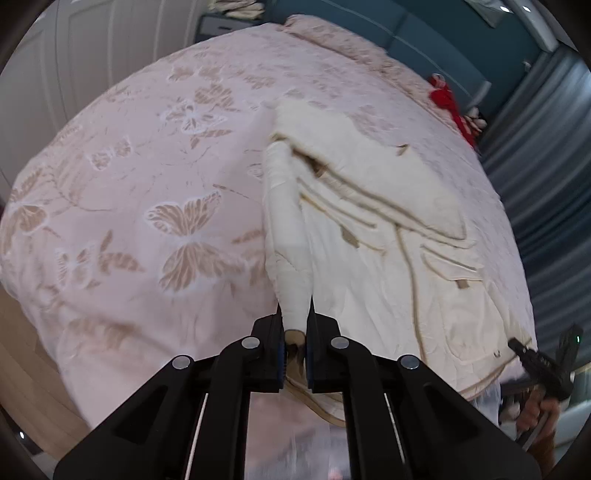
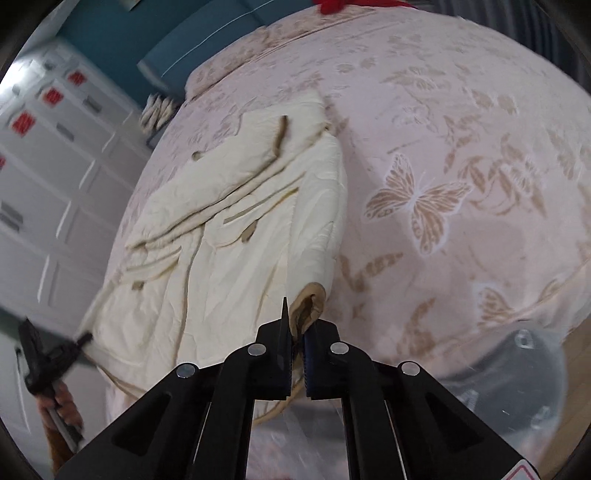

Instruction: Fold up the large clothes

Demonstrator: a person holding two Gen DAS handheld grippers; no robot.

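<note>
1. We see a cream jacket [image 1: 369, 229] with tan trim lying on a bed [image 1: 147, 166] covered in a pink butterfly-print bedspread; it sits toward the bed's near edge, partly folded over itself.
2. In the left wrist view, our left claw [image 1: 295, 325] is pinched nearly closed on a rolled, cream edge of the jacket, which stretches away from the tips up the jacket's left side.
3. In the right wrist view, our right claw [image 2: 297, 325] is pinched narrow on a curled tan-lined corner of the jacket at its right edge.
4. Only the left wrist view shows plain white doors [image 1: 74, 55] at the far left and blue-grey curtains [image 1: 546, 155] at the right.
5. Only the right wrist view shows white cabinets [image 2: 55, 166] with red labels, and a clear plastic tub [image 2: 517, 384] on the floor beside the bed; we cannot tell what is in it, as it is blurred.
6. Both views catch a red item [image 1: 454, 107] at the bed's far side, a teal headboard [image 1: 424, 33] behind it, and the other claw at the frame's lower edge with a hand [image 2: 59, 402] gripping its handle.
7. The jacket's loose hem hangs over the bed's edge below each claw.
</note>
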